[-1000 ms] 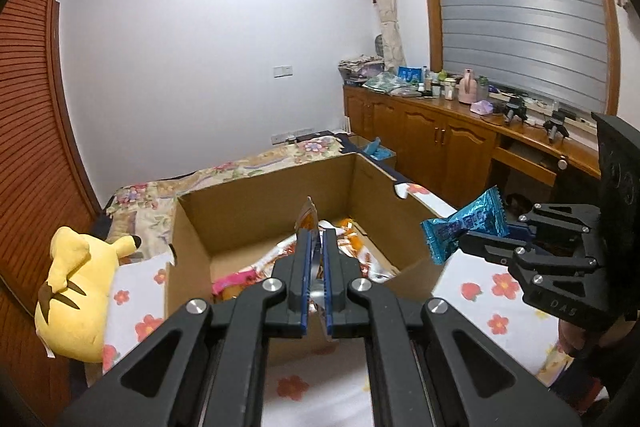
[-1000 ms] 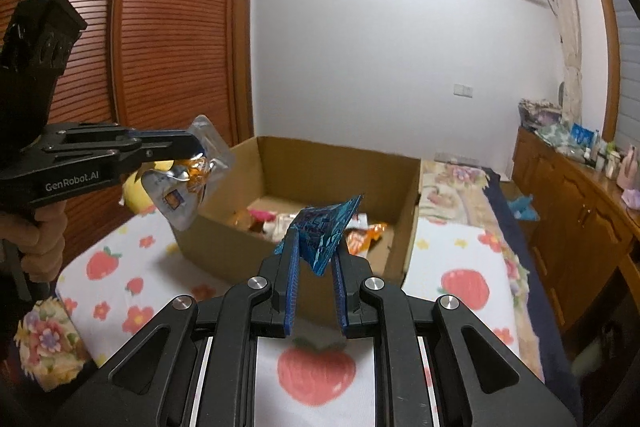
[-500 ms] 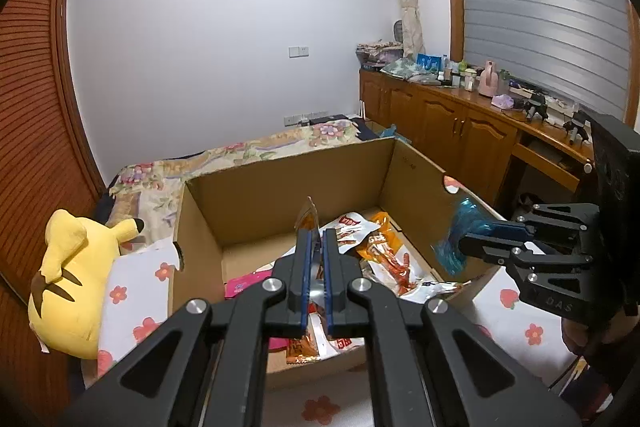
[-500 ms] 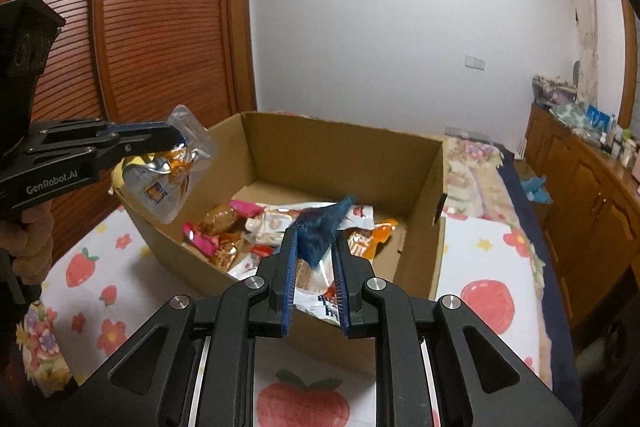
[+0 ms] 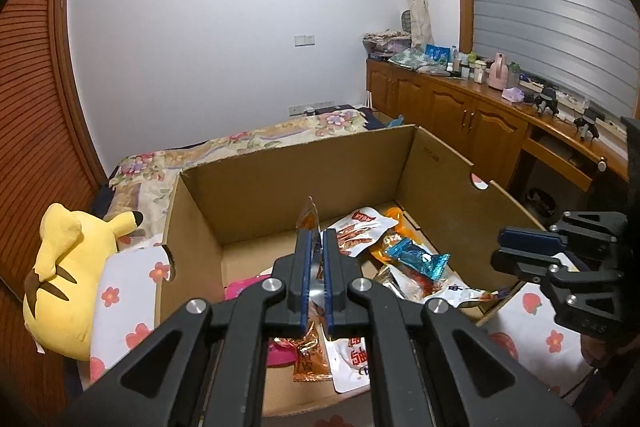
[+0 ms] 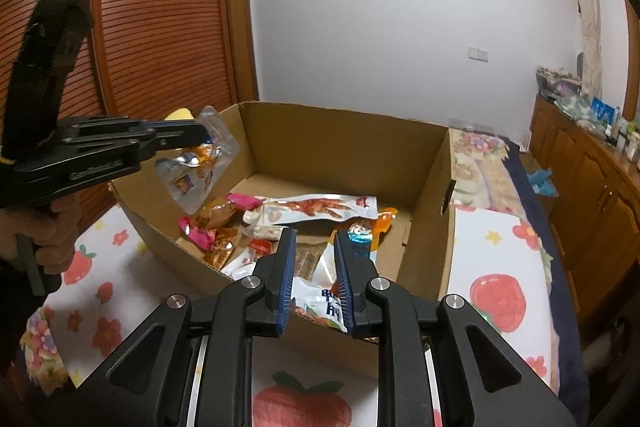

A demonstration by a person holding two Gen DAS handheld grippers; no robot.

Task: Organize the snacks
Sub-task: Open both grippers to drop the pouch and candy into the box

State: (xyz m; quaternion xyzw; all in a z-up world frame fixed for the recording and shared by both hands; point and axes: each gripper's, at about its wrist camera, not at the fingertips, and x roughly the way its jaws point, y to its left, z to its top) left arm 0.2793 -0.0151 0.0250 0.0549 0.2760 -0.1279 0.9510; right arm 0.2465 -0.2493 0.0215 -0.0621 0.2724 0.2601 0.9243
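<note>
The left gripper jaws pinch a clear snack pouch, partly hidden. The right gripper jaws are opening, empty, over the cardboard box; the blue packet lies inside.

Left tool clamped; right tool apparently empty, jaws opening.

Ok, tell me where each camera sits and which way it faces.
Left wrist: on the left gripper, shut on a clear pouch, facing down into the cardboard box; right gripper at right.
Right wrist: on the right gripper, jaws opening, empty, facing the same box; left gripper and a hand at left.
Shared: box, blue packet.
</note>
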